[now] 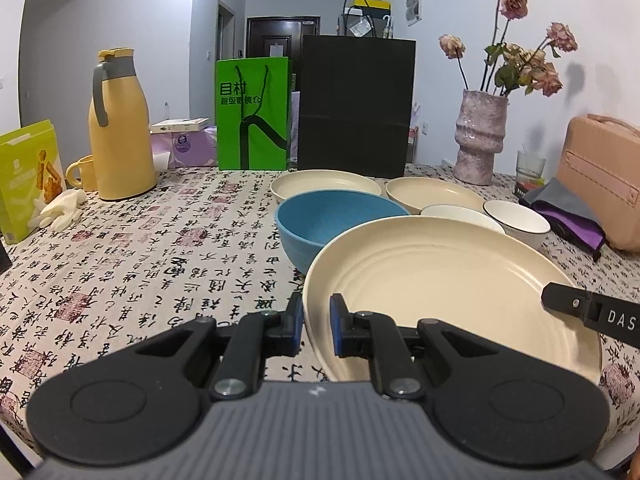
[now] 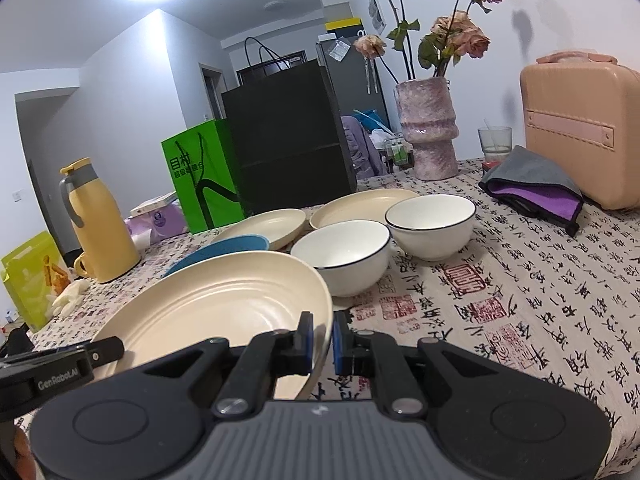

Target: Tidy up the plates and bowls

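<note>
Calligraphy-print cloth covers the counter (image 1: 140, 248). I have both grippers pinched tight on one cream plate (image 1: 440, 280), left gripper (image 1: 316, 324) on its left rim, right gripper (image 2: 322, 340) on its right rim, so it spans between them, tilted. Beyond it sit the blue bowl (image 1: 336, 220), two more cream plates and two white bowls (image 2: 430, 224); I cannot see the counter beneath the held plate.

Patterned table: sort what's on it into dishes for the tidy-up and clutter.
Job:
- ribbed cream plate, gripped by both grippers
- two more cream plates
- blue bowl
- two black-rimmed white bowls

Clutter:
- yellow flask
- green paper bag
- black bag
- pink flower vase
- pink case
</note>
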Demonstrator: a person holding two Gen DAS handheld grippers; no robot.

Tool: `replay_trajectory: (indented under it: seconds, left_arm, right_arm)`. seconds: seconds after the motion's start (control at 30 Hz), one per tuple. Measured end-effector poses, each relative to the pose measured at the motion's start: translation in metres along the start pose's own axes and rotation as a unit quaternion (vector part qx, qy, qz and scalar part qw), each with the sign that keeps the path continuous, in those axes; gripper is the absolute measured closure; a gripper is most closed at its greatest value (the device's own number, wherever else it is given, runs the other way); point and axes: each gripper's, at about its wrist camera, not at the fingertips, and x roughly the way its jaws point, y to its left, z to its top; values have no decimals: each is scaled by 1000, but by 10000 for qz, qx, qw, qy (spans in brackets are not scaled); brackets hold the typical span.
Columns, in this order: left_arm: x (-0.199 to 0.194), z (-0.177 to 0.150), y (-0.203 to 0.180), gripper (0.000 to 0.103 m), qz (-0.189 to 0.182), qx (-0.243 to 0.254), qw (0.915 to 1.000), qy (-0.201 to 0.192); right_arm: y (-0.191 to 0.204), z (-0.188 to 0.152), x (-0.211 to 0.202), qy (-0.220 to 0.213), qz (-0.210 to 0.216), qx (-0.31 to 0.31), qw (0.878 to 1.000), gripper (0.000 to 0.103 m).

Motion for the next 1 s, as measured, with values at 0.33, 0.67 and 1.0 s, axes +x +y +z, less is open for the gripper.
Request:
replay_trajectory:
  seconds: [0.33,0.67,1.0]
  left_arm:
    - [7,-9,-9,89,-29,104,9999,116]
    - [16,-14,-12,89,-77,140,9996,243]
    - [28,-20,-15,89,-94,161,9991,392]
  right_arm:
    - [-9,-8,2,41,-81,37,10000,93]
    - [-13,-12,6,76,-127,55,9999,93]
    - [-20,-17,17,174,-169,91,9997,93]
